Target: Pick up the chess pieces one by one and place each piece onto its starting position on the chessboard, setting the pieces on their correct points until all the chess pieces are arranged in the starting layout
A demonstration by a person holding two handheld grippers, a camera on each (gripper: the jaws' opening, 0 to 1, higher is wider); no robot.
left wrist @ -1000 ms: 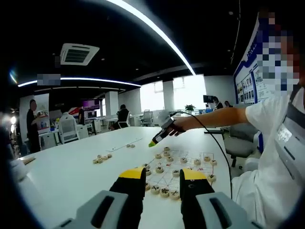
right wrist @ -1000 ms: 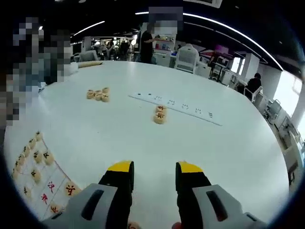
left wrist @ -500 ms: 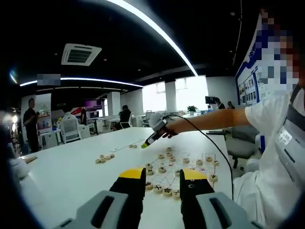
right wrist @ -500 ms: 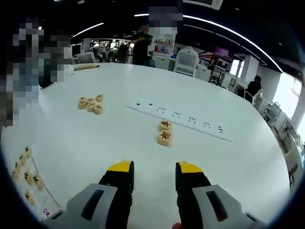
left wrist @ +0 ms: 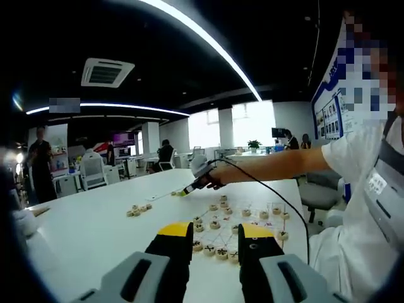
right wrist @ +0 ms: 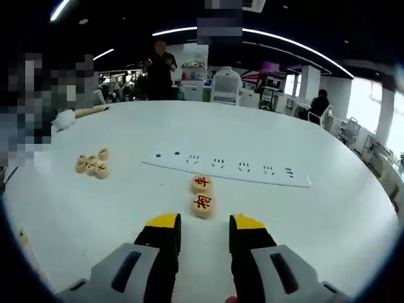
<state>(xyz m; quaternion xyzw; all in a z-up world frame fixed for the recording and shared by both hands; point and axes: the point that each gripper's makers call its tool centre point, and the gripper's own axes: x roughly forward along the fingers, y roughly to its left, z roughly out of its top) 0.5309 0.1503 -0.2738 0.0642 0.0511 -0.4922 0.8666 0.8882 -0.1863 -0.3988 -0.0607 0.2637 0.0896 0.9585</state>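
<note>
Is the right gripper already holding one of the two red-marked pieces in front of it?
No, the right gripper is open, and the two red-marked pieces lie on the white table just beyond its jaws.

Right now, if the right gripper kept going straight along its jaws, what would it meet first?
Most likely the nearer of two loose chess pieces, lying just ahead of the right gripper between its open jaws; depth is uncertain.
</note>
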